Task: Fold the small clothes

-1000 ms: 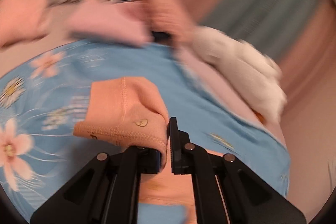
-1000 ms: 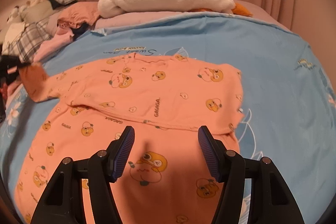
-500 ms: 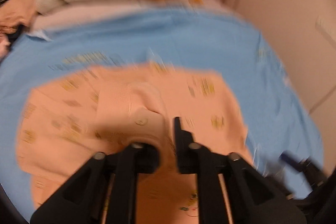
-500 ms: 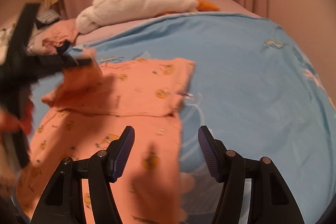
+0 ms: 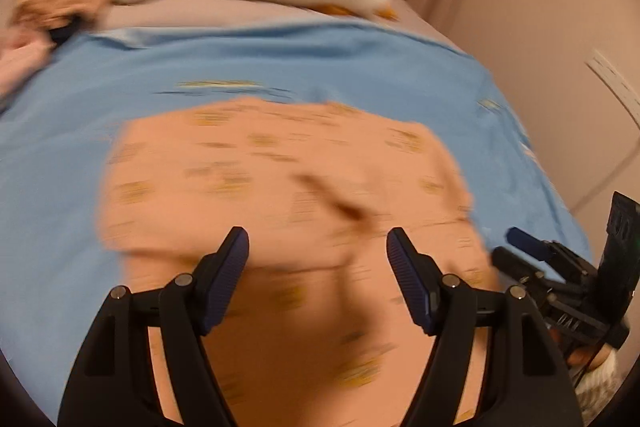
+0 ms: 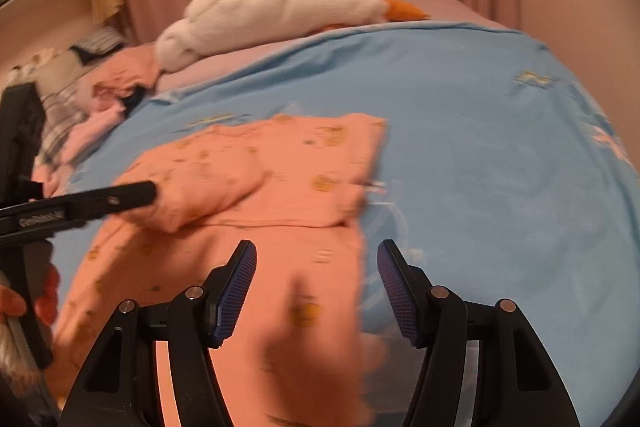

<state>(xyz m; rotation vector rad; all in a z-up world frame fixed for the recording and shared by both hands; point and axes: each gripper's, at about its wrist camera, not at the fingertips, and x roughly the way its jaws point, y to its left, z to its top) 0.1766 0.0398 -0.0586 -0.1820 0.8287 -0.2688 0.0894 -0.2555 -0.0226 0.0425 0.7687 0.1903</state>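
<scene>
Right-wrist view: orange printed garment (image 6: 280, 183) on blue sheet (image 6: 480, 147); left gripper (image 5: 318, 247) opening, empty; right gripper (image 6: 316, 267) agape, empty.

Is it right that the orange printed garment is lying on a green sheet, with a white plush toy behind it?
Not quite. The sheet is blue, not green; the right wrist view shows it clearly, and the left wrist view agrees. The rest stands: the orange printed garment lies on it, and the white plush toy sits behind it.
</scene>
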